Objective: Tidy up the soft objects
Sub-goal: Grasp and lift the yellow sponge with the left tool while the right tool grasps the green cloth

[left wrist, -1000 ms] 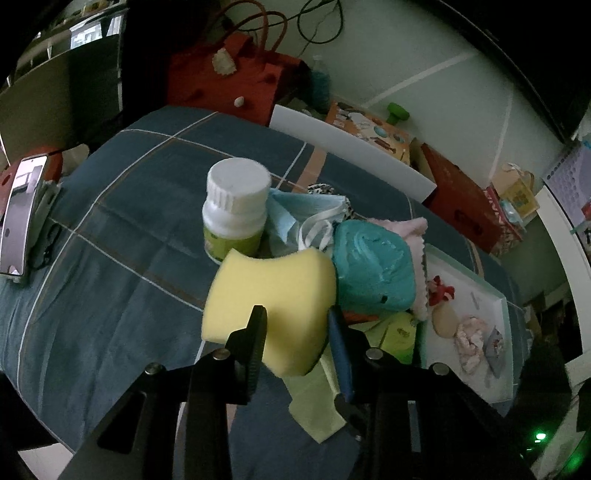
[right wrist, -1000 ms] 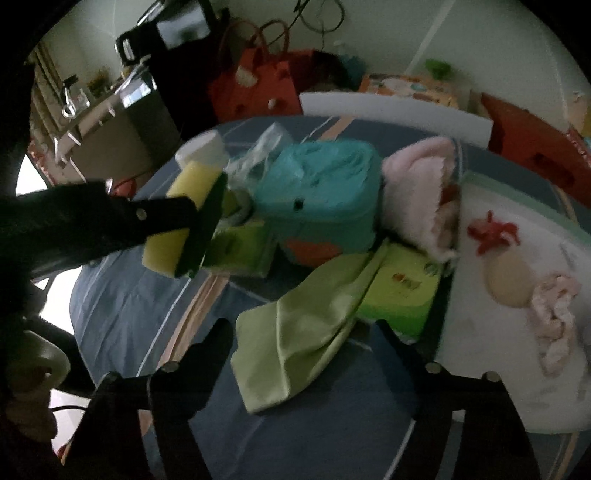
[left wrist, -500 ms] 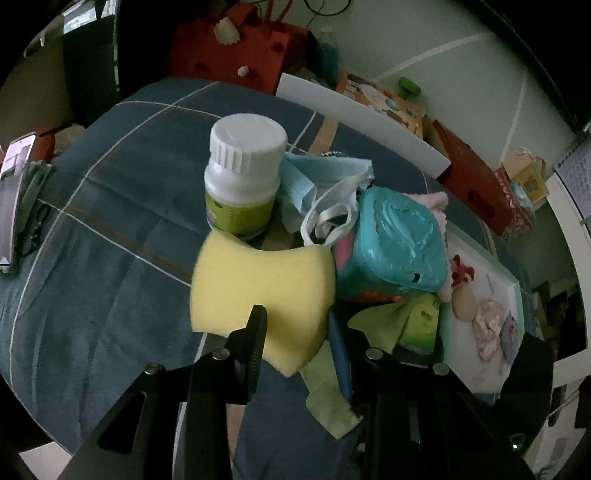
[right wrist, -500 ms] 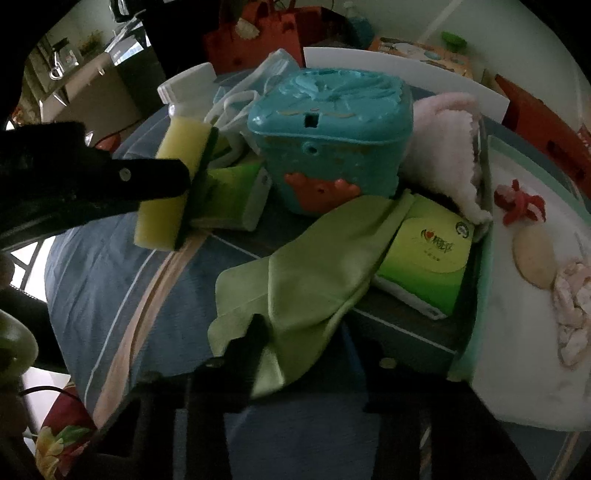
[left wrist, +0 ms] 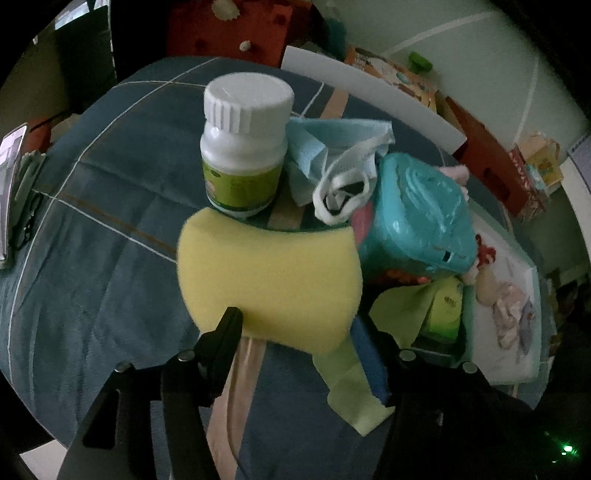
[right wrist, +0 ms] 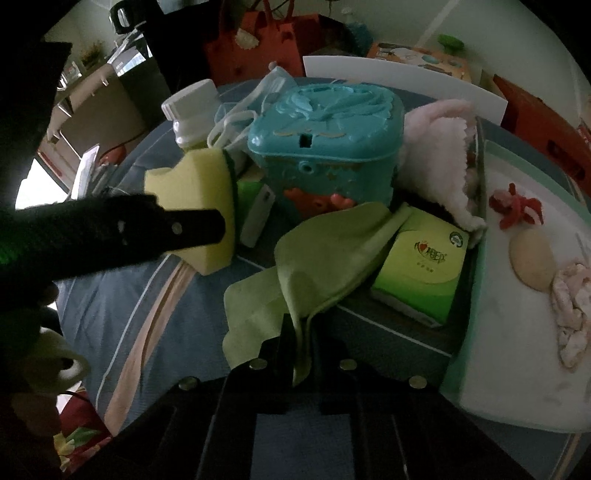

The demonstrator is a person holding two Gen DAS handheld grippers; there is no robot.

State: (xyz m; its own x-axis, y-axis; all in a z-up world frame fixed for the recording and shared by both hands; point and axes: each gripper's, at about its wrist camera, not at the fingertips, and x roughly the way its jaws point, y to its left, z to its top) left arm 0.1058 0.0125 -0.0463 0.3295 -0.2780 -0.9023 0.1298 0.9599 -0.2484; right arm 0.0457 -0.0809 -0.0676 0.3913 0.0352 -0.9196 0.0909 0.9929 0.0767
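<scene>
My left gripper point(left wrist: 295, 325) is shut on a yellow sponge point(left wrist: 269, 280) and holds it above the blue cloth-covered table, in front of a white pill bottle point(left wrist: 243, 147). The sponge also shows in the right wrist view point(right wrist: 199, 206), with the left gripper's arm across it. My right gripper point(right wrist: 301, 332) is shut on the edge of a green cloth point(right wrist: 317, 266), which drapes over a green tissue pack point(right wrist: 421, 269). A pink towel point(right wrist: 439, 151) lies behind a teal box point(right wrist: 325, 140).
A white tray point(right wrist: 517, 354) at the right holds a red hair tie point(right wrist: 517, 206), a beige puff and a pink scrunchie. A blue face mask point(left wrist: 332, 147) lies by the bottle. A red bag point(left wrist: 229, 29) and boxes stand behind the table.
My right gripper moved in and closed on the green cloth's edge. My left gripper moved forward toward the bottle with the sponge still held.
</scene>
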